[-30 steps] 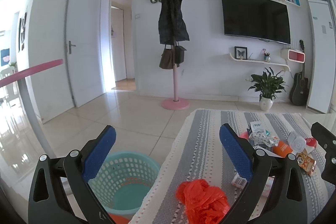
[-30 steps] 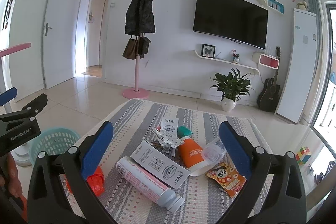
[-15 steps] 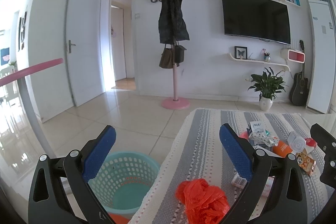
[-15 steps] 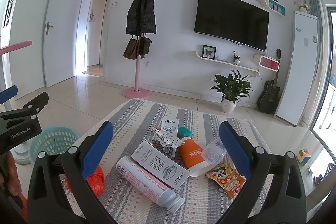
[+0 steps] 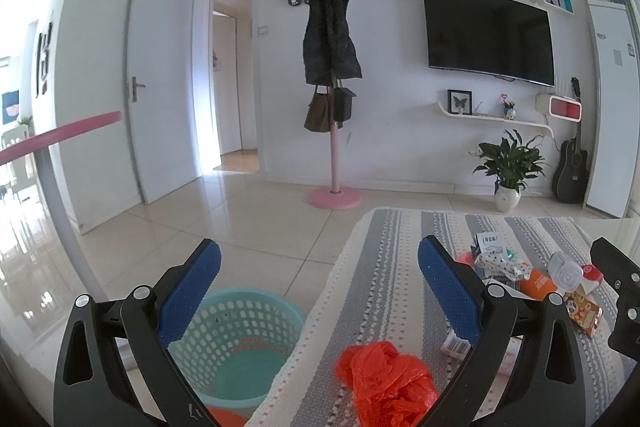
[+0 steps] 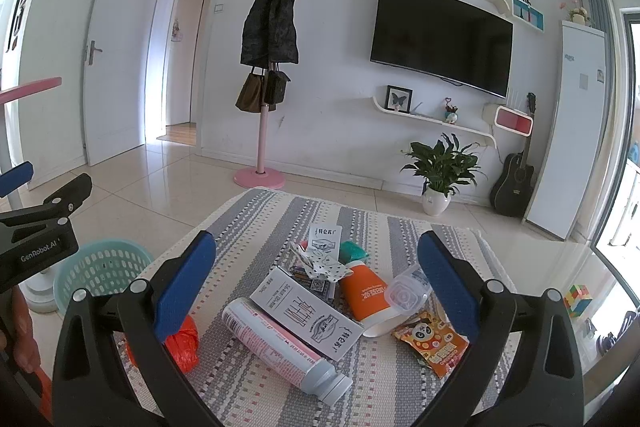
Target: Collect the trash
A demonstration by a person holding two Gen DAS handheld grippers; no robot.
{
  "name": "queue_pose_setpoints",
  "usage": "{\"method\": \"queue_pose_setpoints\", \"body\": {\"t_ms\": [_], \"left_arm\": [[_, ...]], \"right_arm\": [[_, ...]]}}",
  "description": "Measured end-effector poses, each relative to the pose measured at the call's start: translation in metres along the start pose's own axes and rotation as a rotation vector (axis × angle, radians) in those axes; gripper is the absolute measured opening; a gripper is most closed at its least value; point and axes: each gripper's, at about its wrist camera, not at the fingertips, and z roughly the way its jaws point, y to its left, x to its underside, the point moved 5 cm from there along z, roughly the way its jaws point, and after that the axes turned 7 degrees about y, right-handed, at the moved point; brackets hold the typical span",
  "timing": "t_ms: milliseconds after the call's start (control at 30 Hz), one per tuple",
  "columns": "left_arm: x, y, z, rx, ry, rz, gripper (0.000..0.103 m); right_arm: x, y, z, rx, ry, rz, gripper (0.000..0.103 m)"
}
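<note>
Trash lies on a striped cloth-covered table (image 6: 392,383): a crumpled orange plastic bag (image 5: 384,383) near its left edge, also in the right wrist view (image 6: 182,341), a pink bottle (image 6: 280,347), a white carton (image 6: 306,311), an orange tube (image 6: 364,291), a clear cup (image 6: 404,295) and a panda snack packet (image 6: 432,341). A teal mesh basket (image 5: 236,343) stands on the floor left of the table. My left gripper (image 5: 320,287) is open above the basket and the bag. My right gripper (image 6: 316,283) is open above the trash pile.
A pink coat stand (image 6: 262,107) with a dark coat stands beyond the table. A potted plant (image 6: 440,171) and a guitar (image 6: 514,183) are by the far wall under a TV. A pink bar (image 5: 60,135) juts in at the left.
Both grippers stay open and almost still. The right wrist view has shifted very slightly.
</note>
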Motion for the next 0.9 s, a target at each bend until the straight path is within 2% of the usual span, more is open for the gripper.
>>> {"method": "queue_pose_setpoints", "body": {"t_ms": [500, 567, 633, 700, 800, 900], "left_arm": [[0.002, 0.0, 0.001, 0.0, 0.008, 0.003, 0.096], [0.004, 0.0, 0.005, 0.007, 0.03, 0.002, 0.096], [0.008, 0.003, 0.015, 0.037, 0.089, -0.022, 0.096], [0.014, 0.009, 0.03, 0.097, 0.178, -0.067, 0.096], [0.03, 0.014, 0.058, 0.252, 0.351, -0.141, 0.096], [0.054, 0.01, 0.081, 0.354, 0.506, -0.185, 0.094]], "right_arm": [[0.002, -0.001, 0.003, -0.011, 0.011, 0.008, 0.096], [0.003, -0.001, 0.005, -0.02, 0.017, 0.005, 0.092], [0.006, 0.0, 0.009, -0.032, 0.034, 0.003, 0.085], [0.009, -0.001, 0.015, -0.06, 0.056, 0.008, 0.071], [0.019, -0.004, 0.029, -0.076, 0.098, 0.004, 0.069], [0.034, -0.007, 0.046, -0.094, 0.151, 0.002, 0.069]]}}
